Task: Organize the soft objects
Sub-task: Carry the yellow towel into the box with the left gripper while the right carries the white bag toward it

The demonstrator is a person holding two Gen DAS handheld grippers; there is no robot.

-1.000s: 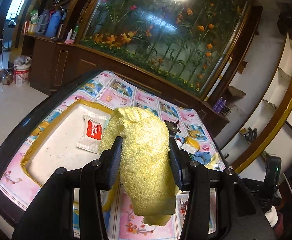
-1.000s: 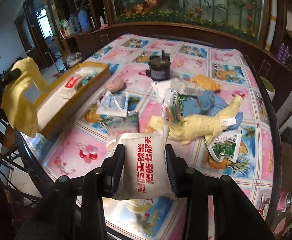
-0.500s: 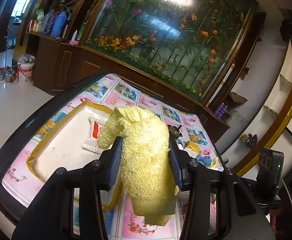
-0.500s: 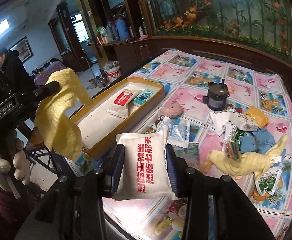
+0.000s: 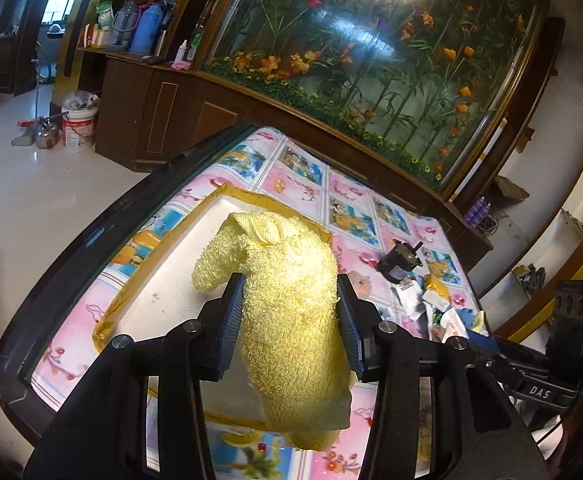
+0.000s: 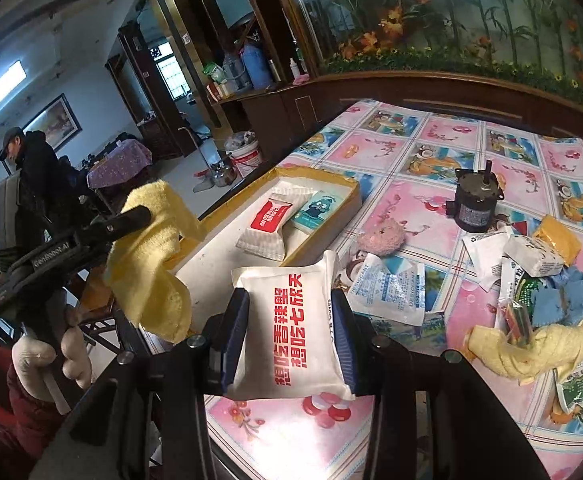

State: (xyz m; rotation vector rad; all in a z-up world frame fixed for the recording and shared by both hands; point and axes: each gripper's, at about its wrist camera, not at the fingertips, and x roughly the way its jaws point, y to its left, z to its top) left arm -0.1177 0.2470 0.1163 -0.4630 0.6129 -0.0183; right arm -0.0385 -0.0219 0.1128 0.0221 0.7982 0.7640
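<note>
The left gripper (image 5: 289, 316) is clenched on a yellow towel (image 5: 287, 304), which bulges above the jaws and hangs limp below them, over the near end of the yellow-rimmed tray (image 5: 251, 199). The right gripper (image 6: 289, 338) is clamped on a white pillow packet with red print (image 6: 291, 320), both pads pressing its sides, just short of the tray's near corner.

Only the right wrist view shows the tray's contents, ahead of its jaws: two packets lying side by side, one white with a red label (image 6: 265, 232), one teal (image 6: 317, 210). In the left wrist view the towel hides them. The right view also shows the left gripper from outside, left of its own jaws, with a gloved hand (image 6: 47, 360) on the handle, and a person in dark clothes (image 6: 35, 176) far off to the left.

To the right of the right jaws the floral tablecloth (image 6: 431, 200) carries one black motor (image 6: 473, 204), one pink fuzzy ball (image 6: 381, 236), one desiccant sachet (image 6: 389, 290), one second yellow towel (image 6: 531, 348), one blue cloth (image 6: 567, 292) and several small packets, too jumbled to count. The left view catches that pile only small, right of its jaws
</note>
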